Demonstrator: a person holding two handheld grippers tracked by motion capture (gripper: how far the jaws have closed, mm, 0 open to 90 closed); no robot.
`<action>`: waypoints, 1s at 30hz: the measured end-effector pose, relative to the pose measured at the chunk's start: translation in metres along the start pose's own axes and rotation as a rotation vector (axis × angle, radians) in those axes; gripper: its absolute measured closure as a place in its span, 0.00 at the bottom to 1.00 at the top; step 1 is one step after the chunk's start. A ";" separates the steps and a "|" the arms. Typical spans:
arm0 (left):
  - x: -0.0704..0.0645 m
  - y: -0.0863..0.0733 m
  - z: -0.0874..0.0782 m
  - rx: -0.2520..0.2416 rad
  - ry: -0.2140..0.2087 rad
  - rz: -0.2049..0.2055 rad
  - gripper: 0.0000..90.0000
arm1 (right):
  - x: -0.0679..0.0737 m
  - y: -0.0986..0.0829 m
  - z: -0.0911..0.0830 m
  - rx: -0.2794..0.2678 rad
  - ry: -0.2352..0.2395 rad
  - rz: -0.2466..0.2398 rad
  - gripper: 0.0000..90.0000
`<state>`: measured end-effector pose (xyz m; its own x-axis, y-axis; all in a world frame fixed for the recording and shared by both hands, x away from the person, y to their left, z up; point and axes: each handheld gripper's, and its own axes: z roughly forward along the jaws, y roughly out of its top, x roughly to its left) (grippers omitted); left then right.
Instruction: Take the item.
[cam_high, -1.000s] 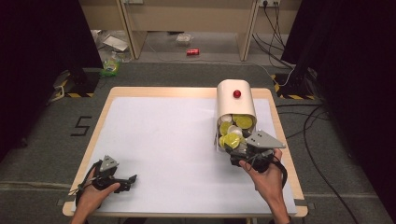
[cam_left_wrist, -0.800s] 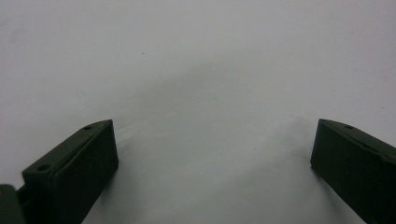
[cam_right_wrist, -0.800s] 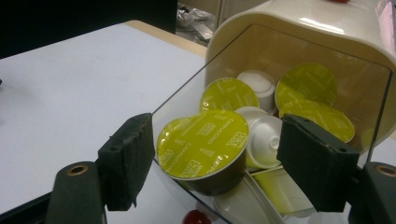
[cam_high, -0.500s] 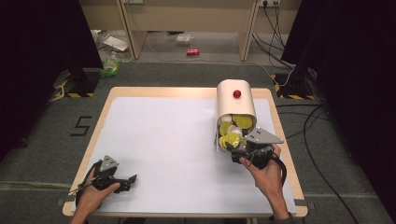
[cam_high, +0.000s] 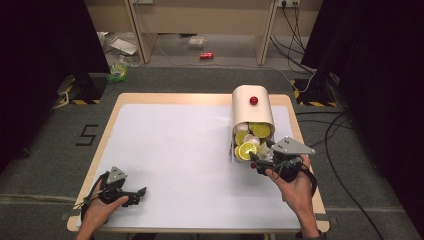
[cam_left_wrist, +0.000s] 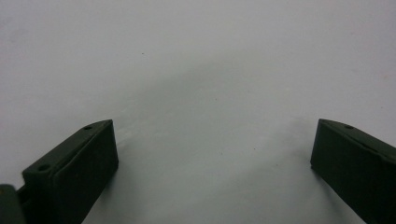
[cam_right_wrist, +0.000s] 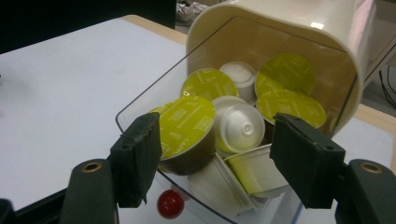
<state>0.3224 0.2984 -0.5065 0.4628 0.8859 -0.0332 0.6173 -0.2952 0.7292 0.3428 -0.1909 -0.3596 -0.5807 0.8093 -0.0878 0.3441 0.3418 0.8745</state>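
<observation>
A cream container (cam_high: 252, 107) with a red knob lies on its side at the table's right. Its clear drawer (cam_right_wrist: 140, 105) sticks out toward me, holding several coffee capsules. A yellow-green-lidded capsule (cam_right_wrist: 187, 123) and a white capsule (cam_right_wrist: 240, 123) lie at the front. My right gripper (cam_high: 260, 162) is at the drawer's front edge, open (cam_right_wrist: 219, 158), with its jaws standing either side of those front capsules. A small red knob (cam_right_wrist: 170, 204) on the drawer front sits just below the jaws. My left gripper (cam_high: 139, 192) rests open (cam_left_wrist: 212, 158) on the white table top, nothing between its jaws.
The white table (cam_high: 175, 145) has a wooden edge. Beyond it on the floor are a red can (cam_high: 206, 55), litter (cam_high: 120, 70) and cables (cam_high: 340, 135) to the right of the table.
My right gripper and hand have shifted slightly to the right at the drawer front. The left gripper has not moved.
</observation>
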 end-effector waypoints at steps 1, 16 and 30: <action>0.000 0.000 0.000 0.000 0.000 0.000 0.00 | -0.001 0.000 -0.001 -0.002 -0.001 0.004 0.38; 0.000 0.000 0.000 0.000 0.000 -0.001 0.00 | 0.002 -0.004 -0.004 0.034 0.024 -0.026 0.39; 0.000 0.000 0.000 0.000 0.000 0.000 0.00 | 0.010 0.000 0.016 0.034 0.038 -0.023 0.39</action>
<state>0.3224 0.2983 -0.5065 0.4627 0.8859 -0.0331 0.6173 -0.2952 0.7293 0.3488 -0.1746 -0.3679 -0.6158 0.7828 -0.0892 0.3550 0.3767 0.8556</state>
